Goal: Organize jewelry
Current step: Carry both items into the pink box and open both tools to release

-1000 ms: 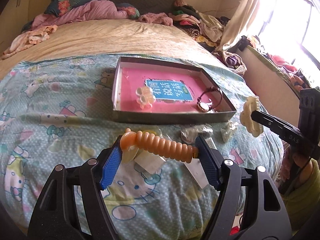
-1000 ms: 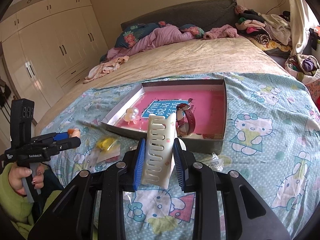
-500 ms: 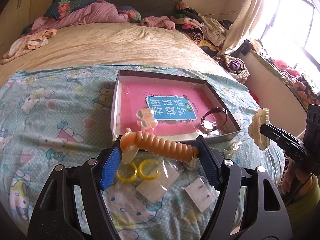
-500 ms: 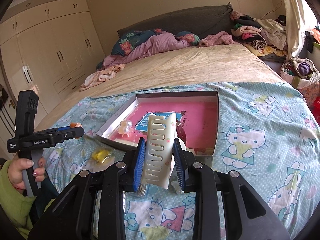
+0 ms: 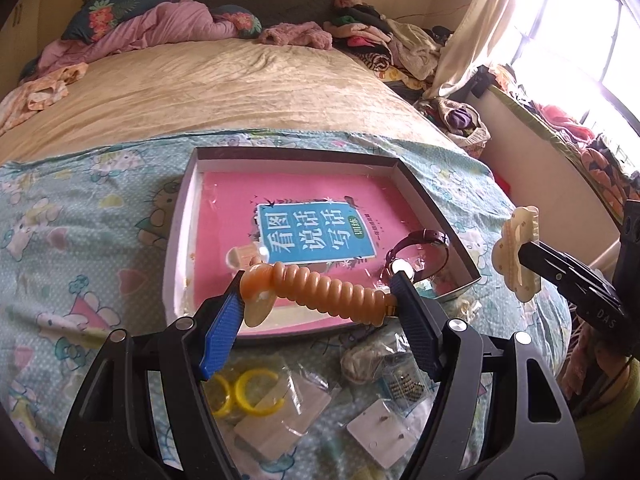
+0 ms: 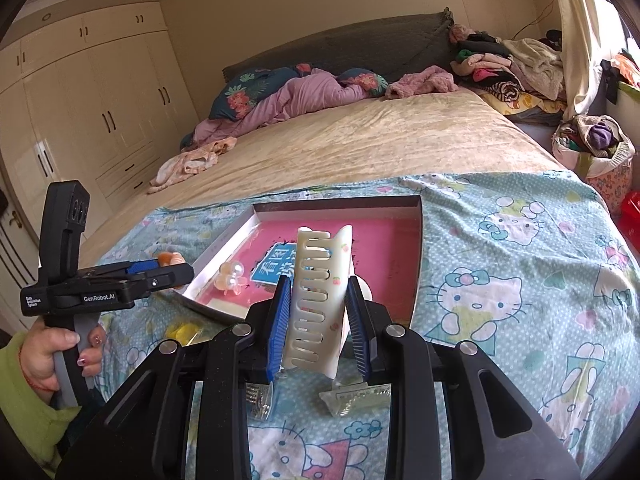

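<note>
Jewelry in both grippers, held just short of the tray's near rim.

The left gripper (image 5: 318,306) has its fingers closed on the two ends of an orange ridged hair clip (image 5: 320,292), which hangs across the near edge of the shallow tray (image 5: 436,216) lying on the bed's Hello Kitty sheet (image 5: 80,248). The right gripper (image 6: 318,318) has its fingers pinched on an upright cream claw clip (image 6: 320,292), at the tray's near wall. Inside, a watch (image 5: 416,252) sits in the right near corner and a pearl clip (image 6: 231,276) by the left wall; the pink middle and far half lie bare. Outside the near rim, yellow rings (image 5: 256,396) and plastic packets (image 5: 384,432) crowd the sheet beneath the left gripper.
</note>
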Motion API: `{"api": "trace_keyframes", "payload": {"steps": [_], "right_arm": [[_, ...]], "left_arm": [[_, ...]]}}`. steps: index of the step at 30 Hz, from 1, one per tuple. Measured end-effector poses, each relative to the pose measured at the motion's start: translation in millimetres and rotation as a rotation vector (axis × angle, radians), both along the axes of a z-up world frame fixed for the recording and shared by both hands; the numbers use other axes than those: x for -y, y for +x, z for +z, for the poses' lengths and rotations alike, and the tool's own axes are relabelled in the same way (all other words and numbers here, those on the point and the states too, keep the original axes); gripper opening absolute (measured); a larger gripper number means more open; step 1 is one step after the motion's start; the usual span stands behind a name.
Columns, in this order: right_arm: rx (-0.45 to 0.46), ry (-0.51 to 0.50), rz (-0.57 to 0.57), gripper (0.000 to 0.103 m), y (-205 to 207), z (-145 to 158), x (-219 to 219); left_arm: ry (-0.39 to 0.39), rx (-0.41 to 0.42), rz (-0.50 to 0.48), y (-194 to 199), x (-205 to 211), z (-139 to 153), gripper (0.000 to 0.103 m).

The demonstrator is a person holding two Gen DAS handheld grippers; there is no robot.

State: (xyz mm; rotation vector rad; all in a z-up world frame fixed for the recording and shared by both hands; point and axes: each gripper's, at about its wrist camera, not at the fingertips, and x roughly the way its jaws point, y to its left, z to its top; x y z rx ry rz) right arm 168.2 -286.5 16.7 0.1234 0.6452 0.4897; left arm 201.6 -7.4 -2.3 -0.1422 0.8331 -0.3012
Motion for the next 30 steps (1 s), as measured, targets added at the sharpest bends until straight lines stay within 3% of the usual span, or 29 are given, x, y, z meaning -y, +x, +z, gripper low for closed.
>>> {"api": "trace_keyframes", "payload": {"steps": [19,30], "right_arm": [[-0.043,-0.006,-0.046,0.027,43,-17,4],[-0.090,-0.009,-0.056,0.027,69,-34,-1]], "left_arm": [[-0.002,-0.030,-0.060,32,30,-20,0.064],[0.036,-0.052,-0.107,43,46,-42,0.064]]}}
